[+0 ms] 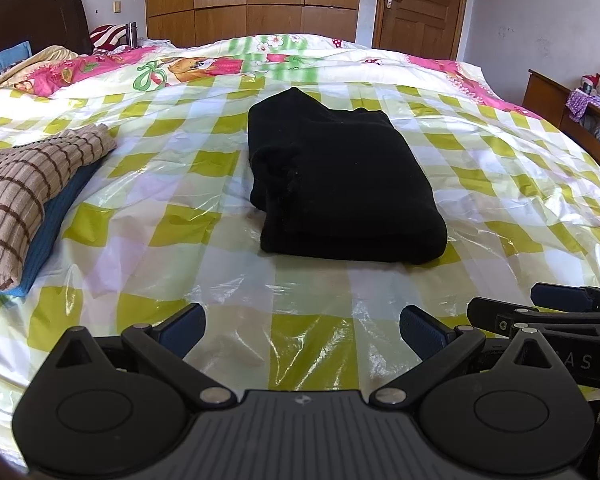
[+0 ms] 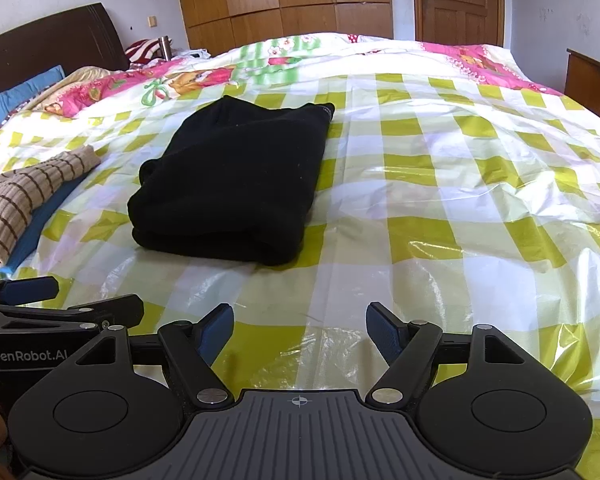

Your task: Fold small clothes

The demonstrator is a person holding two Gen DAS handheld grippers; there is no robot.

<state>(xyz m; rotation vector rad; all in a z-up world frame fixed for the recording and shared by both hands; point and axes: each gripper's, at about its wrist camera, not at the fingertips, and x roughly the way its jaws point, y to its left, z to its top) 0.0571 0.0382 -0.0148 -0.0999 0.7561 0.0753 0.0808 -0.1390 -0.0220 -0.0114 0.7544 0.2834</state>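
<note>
A black garment (image 1: 340, 184) lies folded into a thick rectangle on the green-and-white checked plastic sheet (image 1: 172, 216) covering the bed. It also shows in the right wrist view (image 2: 232, 184), left of centre. My left gripper (image 1: 302, 326) is open and empty, held near the bed's front edge, well short of the garment. My right gripper (image 2: 300, 322) is open and empty, beside the left one and to its right. Each gripper shows at the edge of the other's view: the right gripper (image 1: 548, 312) and the left gripper (image 2: 40, 300).
A folded beige striped garment (image 1: 28, 184) lies on a blue one (image 1: 56, 216) at the left of the bed. Pillows and a dark headboard (image 1: 32, 16) are at far left. A wooden wardrobe (image 1: 252, 0) and door (image 1: 420, 4) stand behind. A wooden side unit (image 1: 560, 108) is at right.
</note>
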